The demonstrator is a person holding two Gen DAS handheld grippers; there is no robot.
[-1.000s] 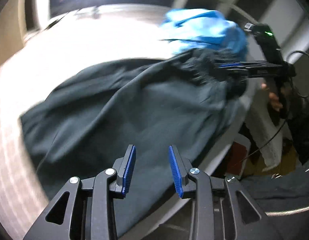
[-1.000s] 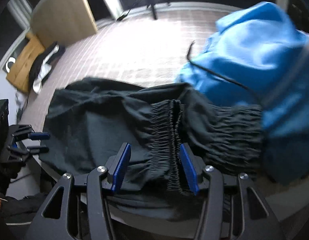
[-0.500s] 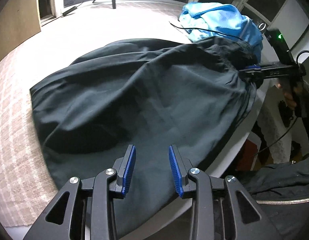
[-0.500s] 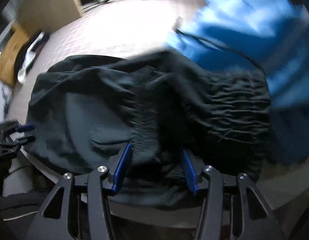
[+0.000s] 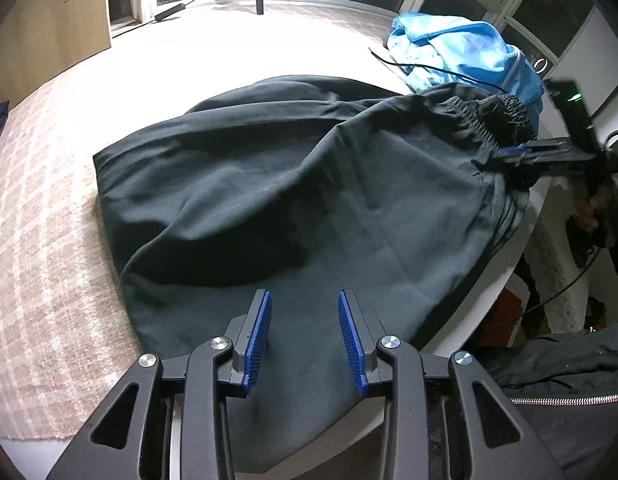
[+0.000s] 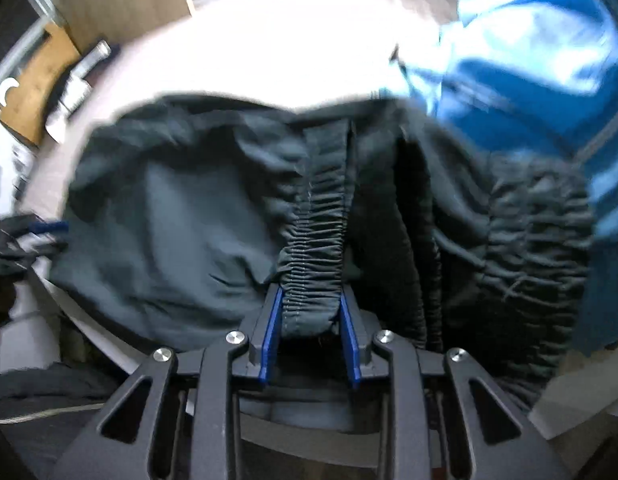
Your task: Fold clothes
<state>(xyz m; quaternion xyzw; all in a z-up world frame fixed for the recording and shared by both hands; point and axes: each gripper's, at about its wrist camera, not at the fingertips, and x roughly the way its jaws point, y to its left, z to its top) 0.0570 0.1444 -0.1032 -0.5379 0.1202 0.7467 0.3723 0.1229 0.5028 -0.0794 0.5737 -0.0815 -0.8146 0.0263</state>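
A dark green-black garment (image 5: 309, 184) lies spread over the round table, its hem hanging off the near edge. My left gripper (image 5: 304, 296) hovers over that hem, open, with no cloth between its blue pads. At the far right end my right gripper (image 5: 513, 151) meets the gathered waistband. In the right wrist view, which is blurred, a fold of the elastic waistband (image 6: 321, 220) sits between the right gripper's (image 6: 311, 290) closing jaws, and both pads touch it. The rest of the garment (image 6: 169, 208) stretches away to the left, where the left gripper (image 6: 49, 226) shows as a blur.
A bright blue garment (image 5: 461, 52) is heaped behind the waistband, also close on the right (image 6: 529, 60). A thin black cable (image 5: 429, 66) runs beside it. A pink checked cloth (image 5: 41, 260) covers the table. A hand (image 5: 589, 208) and a dark zipped jacket (image 5: 569, 380) are at the right.
The right gripper has come down and narrowed its jaws around the waistband fold, which had sat loosely between them. The left gripper has shifted a little over the hem and stays open.
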